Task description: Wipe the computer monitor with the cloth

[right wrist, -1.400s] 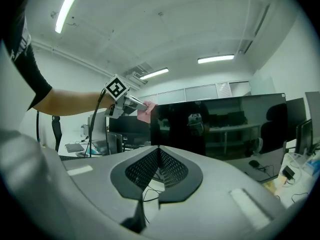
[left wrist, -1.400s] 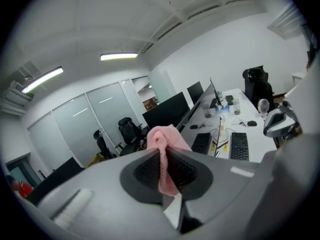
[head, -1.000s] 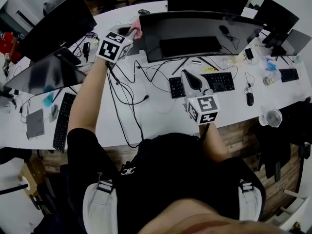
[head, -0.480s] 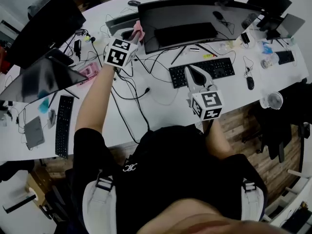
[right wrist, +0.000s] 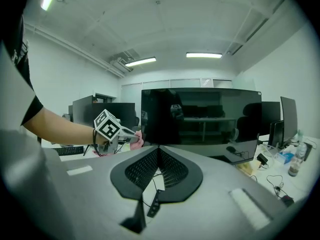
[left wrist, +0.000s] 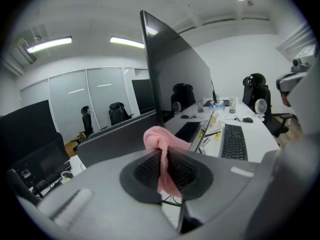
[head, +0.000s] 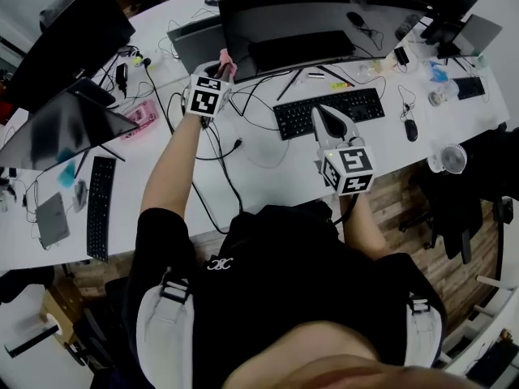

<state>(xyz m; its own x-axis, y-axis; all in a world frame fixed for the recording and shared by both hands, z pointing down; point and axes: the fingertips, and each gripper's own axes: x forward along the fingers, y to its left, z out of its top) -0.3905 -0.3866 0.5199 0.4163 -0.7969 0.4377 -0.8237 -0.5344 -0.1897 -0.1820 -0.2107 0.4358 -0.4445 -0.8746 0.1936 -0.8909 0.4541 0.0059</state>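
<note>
While my left gripper (head: 225, 65) is held out over the table (head: 268, 173) at arm's length, its jaws are shut tight on a pink cloth (left wrist: 161, 140). The cloth is pinched in a narrow fold between them and bunches into a knot above the tips. The cloth sits at the lower left corner of the large curved monitor (head: 316, 23), whose dark screen is off. From the left gripper view the monitor's edge rises directly behind the cloth, but I cannot tell whether the two touch. My right gripper (head: 319, 117) is held nearer my body, above the black keyboard (head: 357, 104) in front of the monitor. Its jaws are pressed together with nothing between them, and it points toward the screen. Black cables (head: 212, 148) trail across the table below my left arm. A second monitor (head: 61, 128) stands well to the left.
</note>
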